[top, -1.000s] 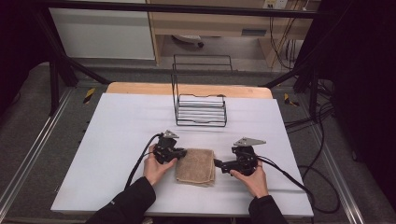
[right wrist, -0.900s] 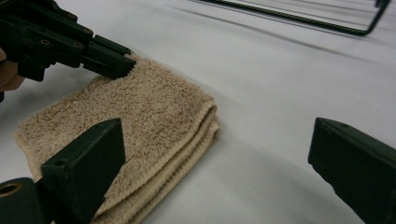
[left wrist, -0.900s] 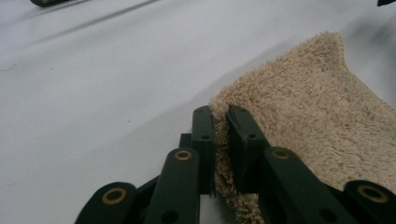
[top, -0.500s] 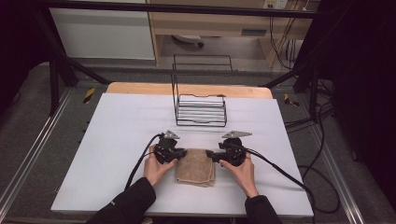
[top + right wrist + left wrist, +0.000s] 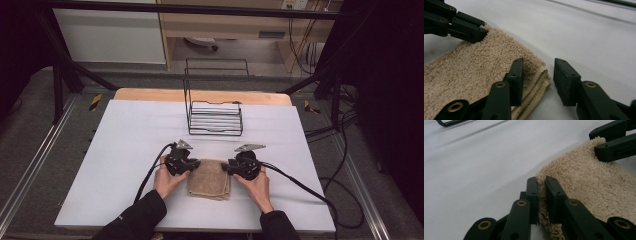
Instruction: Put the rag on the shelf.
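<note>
A folded beige towel [image 5: 210,179] lies flat on the white table [image 5: 125,140], near the front. My left gripper [image 5: 193,164] is shut on the towel's far left corner; in the left gripper view [image 5: 541,181] its two pads pinch the pile of the towel [image 5: 586,185]. My right gripper [image 5: 226,167] sits at the far right corner. Its jaws have just been closing, and the layered edge of the towel [image 5: 474,72] lies between them. In the right gripper view [image 5: 538,65] one pad rests against the towel; the other stands off with a gap.
A black wire rack [image 5: 215,107] stands upright at the middle back of the table. Black cables trail from both grippers toward the front and right. A wooden strip [image 5: 150,94] edges the table's far side.
My right hand has moved left to the towel's right corner and its jaws have narrowed around that corner. The left gripper and the towel have stayed put.
</note>
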Action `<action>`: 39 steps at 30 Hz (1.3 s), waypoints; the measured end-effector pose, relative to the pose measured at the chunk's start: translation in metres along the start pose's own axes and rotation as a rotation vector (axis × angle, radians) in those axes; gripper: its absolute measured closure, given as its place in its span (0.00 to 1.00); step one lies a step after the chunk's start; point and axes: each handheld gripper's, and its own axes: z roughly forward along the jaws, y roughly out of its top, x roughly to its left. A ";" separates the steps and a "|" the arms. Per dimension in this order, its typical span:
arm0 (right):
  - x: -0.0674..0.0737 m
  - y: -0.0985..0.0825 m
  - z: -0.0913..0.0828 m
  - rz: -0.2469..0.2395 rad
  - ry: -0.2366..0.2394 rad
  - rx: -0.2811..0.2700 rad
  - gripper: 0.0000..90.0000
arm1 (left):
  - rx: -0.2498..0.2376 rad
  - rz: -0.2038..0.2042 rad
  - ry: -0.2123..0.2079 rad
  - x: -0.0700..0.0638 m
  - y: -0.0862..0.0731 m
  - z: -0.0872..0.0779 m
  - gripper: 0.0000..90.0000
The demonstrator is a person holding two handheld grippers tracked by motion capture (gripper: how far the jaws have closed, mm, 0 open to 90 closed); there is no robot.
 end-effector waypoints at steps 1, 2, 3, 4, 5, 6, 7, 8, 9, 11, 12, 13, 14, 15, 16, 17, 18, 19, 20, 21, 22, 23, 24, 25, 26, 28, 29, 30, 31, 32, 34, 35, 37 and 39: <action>0.001 0.000 0.000 0.007 0.001 -0.002 0.72 | 0.000 0.001 0.000 0.000 0.000 0.000 0.89; 0.001 -0.001 0.000 0.011 0.005 -0.002 0.74 | 0.000 0.001 0.000 0.000 0.000 0.000 0.89; 0.001 -0.001 0.000 0.012 0.005 -0.002 0.75 | -0.001 0.002 0.001 0.000 0.000 0.000 0.89; 0.001 -0.001 0.000 0.011 0.006 -0.005 0.76 | -0.001 0.002 0.001 0.000 0.000 0.000 0.89; 0.002 -0.002 0.000 0.019 0.011 -0.002 0.79 | -0.001 0.002 0.001 0.000 0.000 0.000 0.89; 0.002 -0.002 0.000 0.023 0.015 0.000 0.80 | -0.001 0.001 0.001 0.000 0.000 0.000 0.89; 0.003 -0.002 0.001 0.028 0.019 -0.003 0.82 | -0.001 0.001 0.001 0.000 0.000 0.000 0.89; 0.003 -0.002 0.001 0.031 0.024 -0.002 0.84 | -0.001 0.002 -0.001 0.000 0.000 0.000 0.89; 0.003 -0.002 0.001 0.035 0.025 0.000 0.86 | 0.002 0.003 -0.004 0.001 0.000 0.000 0.89; 0.003 -0.002 0.000 0.043 0.031 0.002 0.89 | 0.002 -0.001 -0.006 0.001 0.000 0.000 0.89; 0.003 -0.002 0.001 0.043 0.030 0.001 0.90 | 0.002 -0.002 -0.006 0.001 0.000 0.000 0.89; 0.003 -0.002 0.001 0.042 0.028 0.000 0.91 | 0.002 -0.001 -0.005 0.001 0.000 0.000 0.89; 0.003 -0.002 0.001 0.042 0.028 -0.001 0.91 | 0.002 -0.002 -0.006 0.001 0.000 0.000 0.89; 0.003 -0.002 0.001 0.044 0.029 -0.001 0.92 | 0.001 -0.003 -0.006 0.001 0.000 0.000 0.89; 0.003 -0.002 0.000 0.046 0.029 -0.001 0.92 | 0.001 -0.005 -0.009 0.002 0.000 0.000 0.89; 0.003 -0.001 0.000 0.046 0.030 -0.001 0.93 | 0.000 -0.011 -0.014 0.002 0.000 0.000 0.89; 0.003 -0.001 0.000 0.048 0.029 0.000 0.93 | -0.003 -0.021 -0.018 0.003 0.000 0.000 0.90; 0.003 -0.001 0.000 0.048 0.030 -0.002 0.93 | 0.001 -0.025 -0.021 0.004 0.000 0.000 0.90; 0.003 -0.001 0.000 0.047 0.029 -0.003 0.93 | -0.001 -0.033 -0.022 0.004 0.000 0.000 0.91; 0.003 -0.001 0.000 0.047 0.031 -0.005 0.93 | 0.000 -0.037 -0.024 0.004 0.000 -0.001 0.91; 0.003 -0.001 0.000 0.045 0.031 -0.007 0.94 | 0.001 -0.038 -0.026 0.005 0.000 -0.001 0.92; 0.003 -0.001 -0.001 0.045 0.032 -0.006 0.94 | 0.001 -0.039 -0.027 0.005 0.000 -0.001 0.92; 0.003 -0.001 -0.001 0.044 0.032 -0.007 0.94 | -0.001 -0.040 -0.027 0.005 0.000 -0.002 0.93; 0.003 0.000 -0.002 0.043 0.036 -0.012 0.94 | -0.005 -0.043 -0.024 0.004 0.000 -0.002 0.93; 0.003 0.000 -0.003 0.039 0.036 -0.014 0.94 | -0.006 -0.041 -0.024 0.004 0.001 -0.004 0.93; 0.003 0.001 -0.005 0.040 0.042 -0.024 0.94 | -0.019 -0.037 -0.025 0.004 0.001 -0.007 0.94; 0.004 0.001 -0.006 0.041 0.044 -0.029 0.94 | -0.026 -0.040 -0.028 0.004 0.002 -0.008 0.94; 0.004 0.002 -0.008 0.037 0.045 -0.036 0.94 | -0.031 -0.038 -0.031 0.003 0.002 -0.010 0.94; 0.004 0.002 -0.009 0.040 0.049 -0.040 0.94 | -0.040 -0.036 -0.029 0.003 0.003 -0.012 0.94; 0.005 0.003 -0.011 0.040 0.053 -0.048 0.94 | -0.048 -0.033 -0.030 0.002 0.003 -0.014 0.94; 0.005 0.004 -0.015 0.035 0.058 -0.058 0.94 | -0.060 -0.032 -0.035 0.001 0.004 -0.018 0.94; 0.005 0.005 -0.017 0.033 0.063 -0.067 0.94 | -0.065 -0.020 -0.029 0.000 0.005 -0.020 0.94; 0.006 0.006 -0.021 0.033 0.074 -0.080 0.94 | -0.079 -0.013 -0.032 -0.001 0.007 -0.025 0.94; 0.007 0.007 -0.025 0.034 0.080 -0.094 0.94 | -0.095 -0.006 -0.038 -0.002 0.008 -0.030 0.94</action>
